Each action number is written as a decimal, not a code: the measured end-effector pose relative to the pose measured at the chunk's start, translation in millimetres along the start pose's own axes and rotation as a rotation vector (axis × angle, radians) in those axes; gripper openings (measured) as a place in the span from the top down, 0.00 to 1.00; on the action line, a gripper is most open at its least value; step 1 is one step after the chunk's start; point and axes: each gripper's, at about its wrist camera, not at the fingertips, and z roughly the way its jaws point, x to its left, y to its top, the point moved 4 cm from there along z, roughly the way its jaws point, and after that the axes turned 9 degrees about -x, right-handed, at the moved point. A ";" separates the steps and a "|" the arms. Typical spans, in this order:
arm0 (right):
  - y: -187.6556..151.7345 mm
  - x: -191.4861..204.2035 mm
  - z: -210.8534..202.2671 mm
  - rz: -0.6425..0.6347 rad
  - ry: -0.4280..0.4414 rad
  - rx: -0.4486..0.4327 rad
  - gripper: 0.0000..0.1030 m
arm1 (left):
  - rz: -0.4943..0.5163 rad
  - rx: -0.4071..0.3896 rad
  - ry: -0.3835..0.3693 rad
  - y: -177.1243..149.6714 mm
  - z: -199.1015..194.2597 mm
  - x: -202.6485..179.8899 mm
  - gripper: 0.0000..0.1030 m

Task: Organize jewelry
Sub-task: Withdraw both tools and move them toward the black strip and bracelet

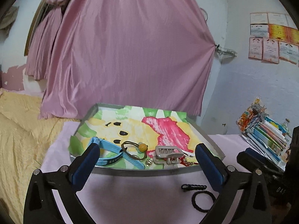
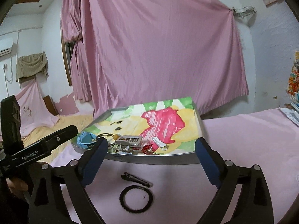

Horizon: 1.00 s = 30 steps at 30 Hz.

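Both grippers hover low over a pink-covered table, in front of a shallow metal tray lined with a painted sheet. The left gripper is spread wide with nothing between its blue pads, and the right gripper is likewise wide apart and empty. Along the tray's near edge lie a blue watch strap, a brown hair tie with a yellow bead, a grey claw clip, and a small red piece that may be an earring, though it is too small to tell. A white clip rests just beyond it. On the cloth just before the tray lie a black hair clip and, beside it, a black elastic hair band, both apart from either gripper. A stack of books sits on the table's far right.
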 end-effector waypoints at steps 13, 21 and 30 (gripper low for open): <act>-13.0 8.9 -48.5 -0.060 -0.010 -0.062 0.03 | 0.034 -0.046 -0.003 -17.9 -48.9 -0.9 0.01; -22.2 6.4 -59.4 -0.056 -0.012 -0.039 0.03 | 0.047 -0.037 0.000 -29.6 -62.8 -2.4 0.01; -31.1 -0.1 -59.5 -0.045 -0.027 -0.001 0.03 | 0.067 -0.020 -0.002 -39.0 -68.2 -6.6 0.01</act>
